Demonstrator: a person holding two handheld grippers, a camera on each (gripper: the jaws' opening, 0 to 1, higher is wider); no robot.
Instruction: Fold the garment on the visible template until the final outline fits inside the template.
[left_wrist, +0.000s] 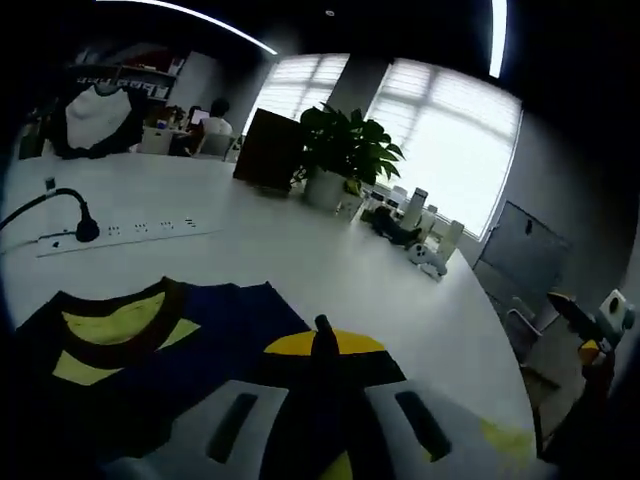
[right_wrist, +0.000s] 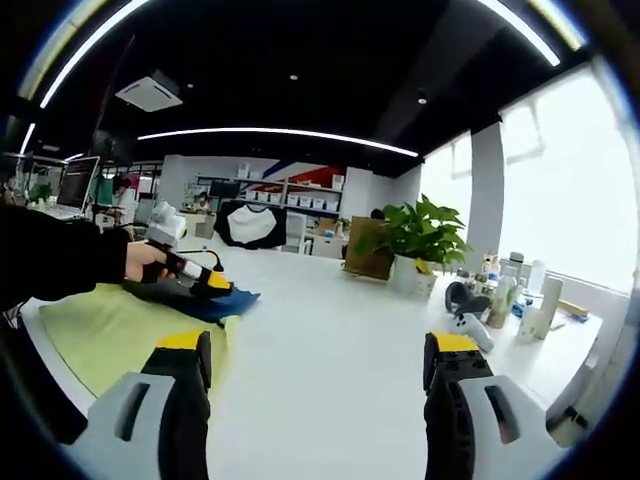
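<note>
The navy garment (left_wrist: 150, 350) with yellow collar and sleeve bands lies bunched on the white table (left_wrist: 300, 250). My left gripper (left_wrist: 323, 335) is shut, pinching a fold of its dark fabric between the yellow-tipped jaws. A bit of the yellow-green template (left_wrist: 505, 437) shows at the lower right. In the right gripper view, my right gripper (right_wrist: 318, 352) hangs open over the bare table (right_wrist: 330, 330), nothing between its jaws. To its left a hand holds the left gripper (right_wrist: 195, 276) on the navy garment (right_wrist: 215, 301), at the far edge of the template (right_wrist: 105, 335). The right gripper (left_wrist: 592, 335) shows at the edge.
A potted plant (left_wrist: 345, 150) and a brown board (left_wrist: 270, 150) stand at the back. A white power strip (left_wrist: 130, 232) and a black microphone (left_wrist: 85, 228) lie to the left. Bottles and a white controller (left_wrist: 428, 255) sit near the window. A T-shirt (right_wrist: 252, 222) hangs far off.
</note>
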